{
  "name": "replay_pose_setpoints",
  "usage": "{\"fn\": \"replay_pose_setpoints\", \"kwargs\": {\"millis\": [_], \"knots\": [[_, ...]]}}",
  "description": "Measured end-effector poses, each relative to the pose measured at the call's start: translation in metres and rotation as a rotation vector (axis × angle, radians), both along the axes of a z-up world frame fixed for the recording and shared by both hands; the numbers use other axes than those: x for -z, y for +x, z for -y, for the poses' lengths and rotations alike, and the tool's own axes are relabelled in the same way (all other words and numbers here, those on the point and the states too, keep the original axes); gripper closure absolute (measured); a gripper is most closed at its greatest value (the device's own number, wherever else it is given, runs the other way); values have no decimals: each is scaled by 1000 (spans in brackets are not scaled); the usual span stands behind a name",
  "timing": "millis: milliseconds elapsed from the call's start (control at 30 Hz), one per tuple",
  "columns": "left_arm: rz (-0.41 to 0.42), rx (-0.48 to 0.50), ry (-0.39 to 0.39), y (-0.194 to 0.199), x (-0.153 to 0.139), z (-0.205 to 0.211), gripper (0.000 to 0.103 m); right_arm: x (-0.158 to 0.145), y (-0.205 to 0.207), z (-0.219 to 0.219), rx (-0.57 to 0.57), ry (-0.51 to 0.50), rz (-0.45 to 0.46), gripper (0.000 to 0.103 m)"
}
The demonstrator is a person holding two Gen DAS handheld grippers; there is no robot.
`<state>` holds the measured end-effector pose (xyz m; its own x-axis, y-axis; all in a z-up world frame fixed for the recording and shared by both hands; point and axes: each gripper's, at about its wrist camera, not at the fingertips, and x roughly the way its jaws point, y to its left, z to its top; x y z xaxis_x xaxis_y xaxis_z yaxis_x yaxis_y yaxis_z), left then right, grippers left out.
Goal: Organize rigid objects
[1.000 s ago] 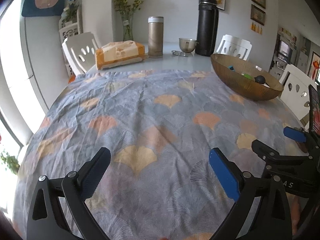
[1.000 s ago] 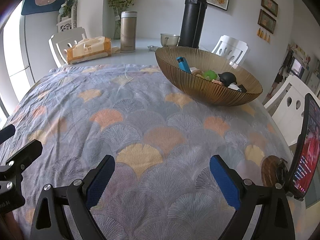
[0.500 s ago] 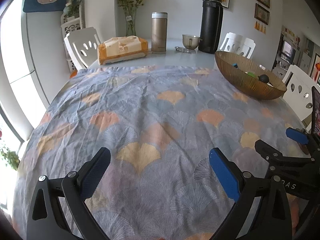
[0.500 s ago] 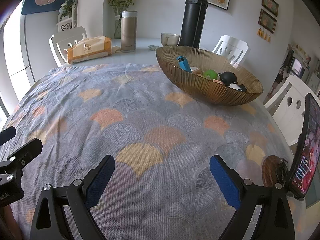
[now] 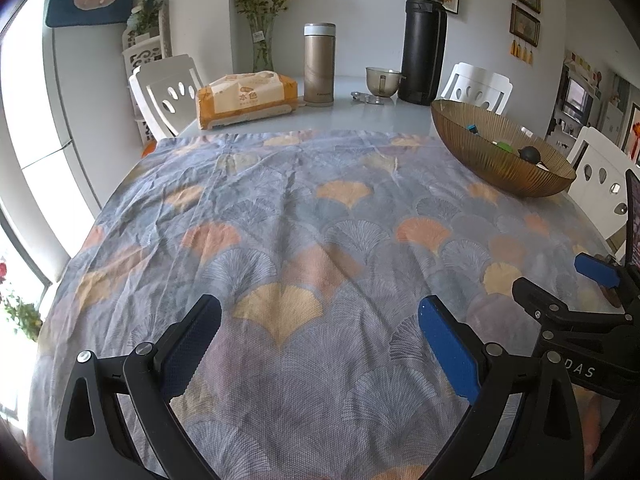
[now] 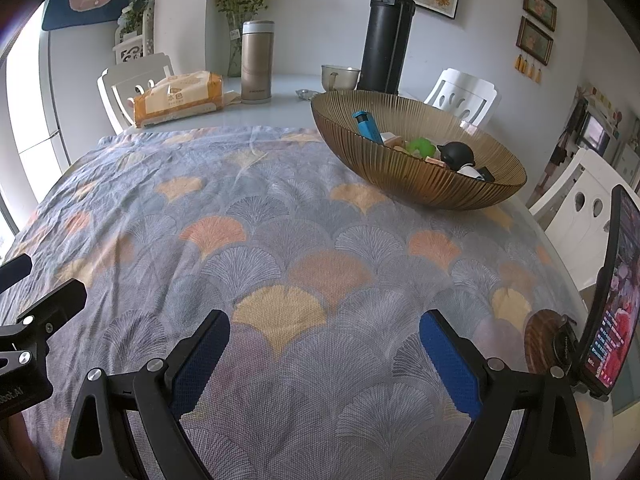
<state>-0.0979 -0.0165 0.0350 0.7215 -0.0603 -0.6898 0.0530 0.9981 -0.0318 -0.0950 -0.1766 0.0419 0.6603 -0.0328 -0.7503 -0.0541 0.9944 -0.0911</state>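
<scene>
A ribbed amber glass bowl (image 6: 420, 178) stands at the far right of the patterned tablecloth (image 6: 280, 220); it also shows in the left wrist view (image 5: 500, 160). It holds a blue stick-shaped item (image 6: 366, 125), a green toy (image 6: 420, 146), a black round item (image 6: 458, 154) and other small pieces. My left gripper (image 5: 320, 326) is open and empty, low over the near cloth. My right gripper (image 6: 325, 338) is open and empty, beside it to the right. The right gripper's fingers (image 5: 596, 272) show at the left wrist view's right edge.
At the table's far end stand a tissue pack (image 5: 246, 100), a gold thermos (image 5: 319, 65), a tall black flask (image 5: 424, 42), a small metal cup (image 5: 382, 80) and a flower vase (image 5: 262, 46). A phone on a stand (image 6: 612, 300) is at the right edge. White chairs (image 5: 166, 92) surround the table.
The left gripper has drawn back and risen, so the table looks farther away. The right gripper has barely moved. Both stay open.
</scene>
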Motion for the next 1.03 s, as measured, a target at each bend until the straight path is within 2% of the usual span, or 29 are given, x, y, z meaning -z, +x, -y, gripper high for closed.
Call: {"fn": "replay_pose_setpoints", "kwargs": {"millis": [800,867,967,1033], "knots": [[-3,0,3,1,2,0,4,0,0,0,-1,0,-1,8],[23,-9,9,-1,-1,-1,4,0,0,0,-1,0,-1,8],[123,-36,47,-14,-10,0,4,0,0,0,-1,0,-1,8],[126,-13,48,-14,-11,2,2,0,0,0,0,-1,-1,8]]}}
